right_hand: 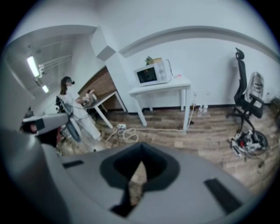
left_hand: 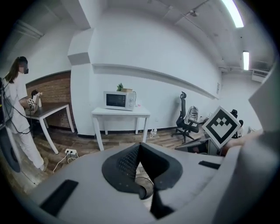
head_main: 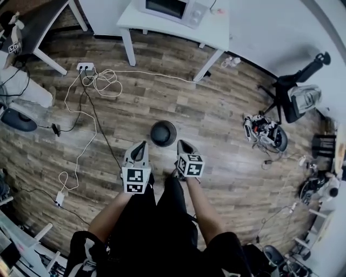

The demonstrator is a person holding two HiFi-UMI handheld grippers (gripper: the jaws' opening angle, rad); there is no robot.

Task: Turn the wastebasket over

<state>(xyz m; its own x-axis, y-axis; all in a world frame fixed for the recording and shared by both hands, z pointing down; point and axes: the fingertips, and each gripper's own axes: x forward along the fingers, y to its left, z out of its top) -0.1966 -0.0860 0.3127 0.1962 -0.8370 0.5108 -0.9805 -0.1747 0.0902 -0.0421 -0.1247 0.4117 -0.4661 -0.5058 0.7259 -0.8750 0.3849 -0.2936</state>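
L gripper (head_main: 141, 146) & R gripper (head_main: 184, 144): both clenched tight, nothing btwn the jaws, held side by side above the person's legs. Wastebasket (head_main: 163, 133), dark & round, sits on the wood floor (head_main: 216, 124) just ahead, btwn the two tips in head view, touching neither. Farther out: white table (head_main: 216, 32) w/ microwave (head_main: 173, 8); power strip (head_main: 85, 67) w/ cables at left.

Microwave (head_main: 172, 8) on white table (head_main: 215, 34); cables (head_main: 104, 81) across floor (head_main: 216, 111).
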